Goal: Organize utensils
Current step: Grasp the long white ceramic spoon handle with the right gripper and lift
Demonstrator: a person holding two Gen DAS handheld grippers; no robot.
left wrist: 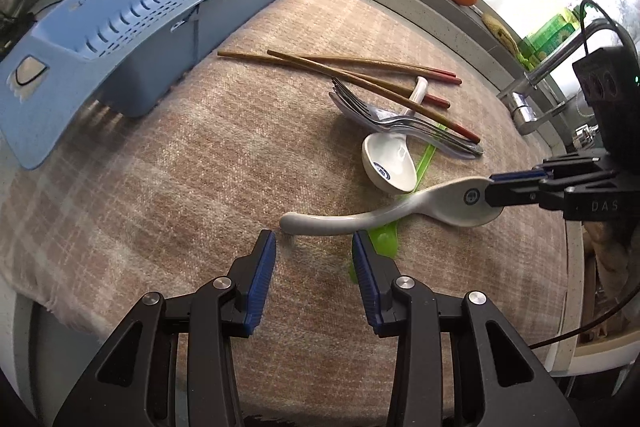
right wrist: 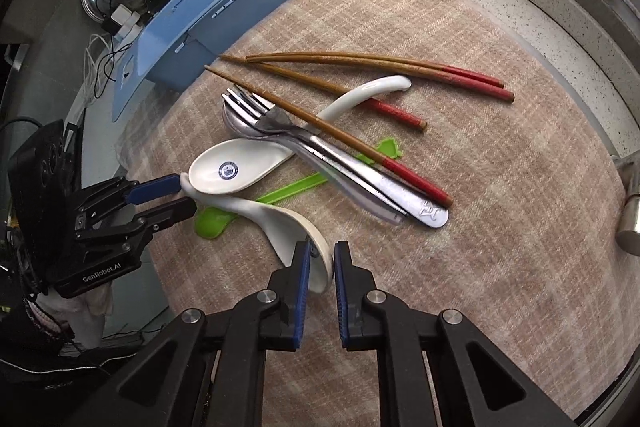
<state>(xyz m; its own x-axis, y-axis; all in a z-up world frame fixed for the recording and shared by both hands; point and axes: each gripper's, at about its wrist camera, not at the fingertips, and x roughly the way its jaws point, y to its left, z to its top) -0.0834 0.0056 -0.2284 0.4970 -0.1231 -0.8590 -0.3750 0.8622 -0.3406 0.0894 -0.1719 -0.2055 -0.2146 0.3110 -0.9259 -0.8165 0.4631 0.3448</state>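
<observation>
Holding a white spoon (left wrist: 384,215) by the rim of its bowl, the right tool (right wrist: 320,263) has its pads nearly closed on the ceramic wall, one pad inside the bowl and one outside. The spoon appears lifted just above the cloth (left wrist: 160,187), lying roughly level. Its long axis runs sideways across the left wrist view: bowl toward the right tool, handle end pointing at the left tool (left wrist: 314,251).

That is what the next move turns on. The left tool stands wide open and holds nothing, and the handle tip sits just ahead of its gap, nearer its left pad. In the right wrist view the tip lies between the left tool's two fingers, so a handover by closing on the handle looks likely. The handle crosses the gap at a slant, so the grip may catch only the very tip.

The other utensils lie heaped on the cloth beyond: a second white spoon (right wrist: 228,173), forks (right wrist: 320,155), chopsticks (right wrist: 360,67) and a green piece (right wrist: 296,187) beneath. The blue rack (left wrist: 132,15), seemingly the destination, stands far left, nearer the left tool.
</observation>
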